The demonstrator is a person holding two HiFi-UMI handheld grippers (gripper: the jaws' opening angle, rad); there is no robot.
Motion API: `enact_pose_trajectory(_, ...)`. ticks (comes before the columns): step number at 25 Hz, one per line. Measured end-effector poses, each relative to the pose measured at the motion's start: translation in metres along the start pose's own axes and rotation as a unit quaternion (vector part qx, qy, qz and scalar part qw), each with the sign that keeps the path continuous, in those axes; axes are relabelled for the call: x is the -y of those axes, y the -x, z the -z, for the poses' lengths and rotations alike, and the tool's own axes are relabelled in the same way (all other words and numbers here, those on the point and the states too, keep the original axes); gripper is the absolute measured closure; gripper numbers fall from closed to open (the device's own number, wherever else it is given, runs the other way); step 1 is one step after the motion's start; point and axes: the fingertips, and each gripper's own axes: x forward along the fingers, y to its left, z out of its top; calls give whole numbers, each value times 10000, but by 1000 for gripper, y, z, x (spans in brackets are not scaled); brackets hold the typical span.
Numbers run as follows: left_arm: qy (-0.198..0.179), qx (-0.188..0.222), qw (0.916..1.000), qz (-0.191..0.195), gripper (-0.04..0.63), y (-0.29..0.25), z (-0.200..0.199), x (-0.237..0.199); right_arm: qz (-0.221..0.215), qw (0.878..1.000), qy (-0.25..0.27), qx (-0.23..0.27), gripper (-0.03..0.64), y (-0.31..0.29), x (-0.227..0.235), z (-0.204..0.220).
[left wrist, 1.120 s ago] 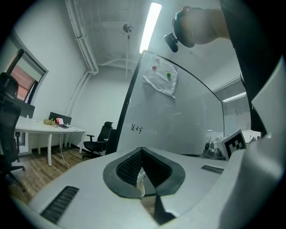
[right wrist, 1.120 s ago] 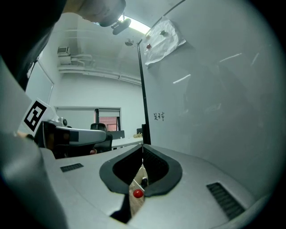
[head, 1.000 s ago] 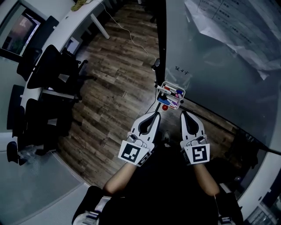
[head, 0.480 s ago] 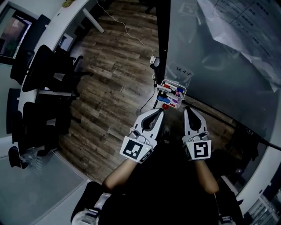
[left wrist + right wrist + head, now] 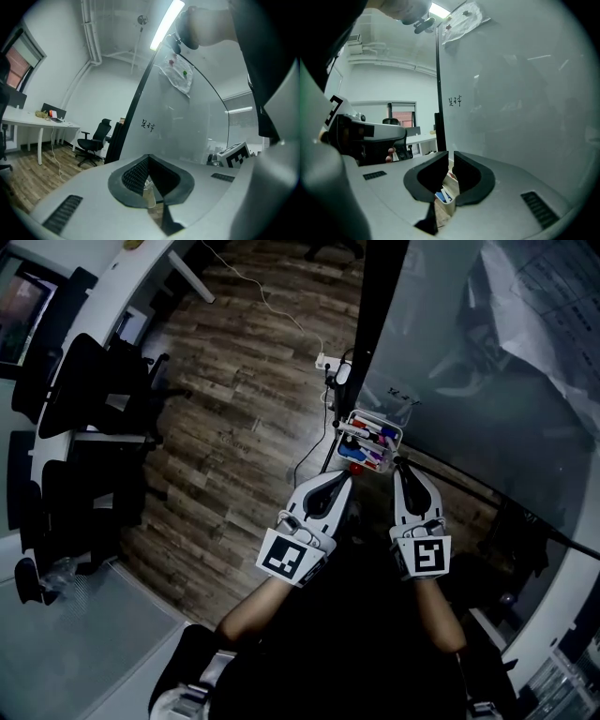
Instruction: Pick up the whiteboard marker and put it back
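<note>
**Approach to the marker box, nothing picked yet**

The left gripper (image 5: 339, 480) is closed on nothing. The right gripper (image 5: 401, 465) stands a thin slit apart, also empty. The whiteboard markers (image 5: 370, 439) lie in the box (image 5: 352, 418) at the whiteboard (image 5: 469, 381), just beyond both tips. The next move likely calls for wider right jaws set astride one marker.

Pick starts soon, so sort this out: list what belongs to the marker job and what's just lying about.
Job: whiteboard markers, marker tray, whiteboard, left gripper, right gripper, both empty.
Lying about: office chairs, power strip, floor cable, papers on the board.
</note>
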Motion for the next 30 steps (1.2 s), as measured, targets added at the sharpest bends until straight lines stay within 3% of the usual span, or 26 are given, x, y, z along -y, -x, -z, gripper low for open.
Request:
enact_pose_trajectory(6,58,-23,10000,62,586,-7,2,-5,83,9997,125,-188,538,-4,6,12)
enact_pose_trajectory(11,-41,-46,10000,41,586,-10,-1,-10,143,9990,101,-416,531,-7,8,22)
enact_pose_trajectory(26,243,-113,9996,-4,586,-7,11,-19,180,9968,143,-766,517,-19,7,37)
enact_pose_trajectory(30,80,-246,9997,-39,586,-5,15,-22,305,9959,220,-825,517,-20,11,39)
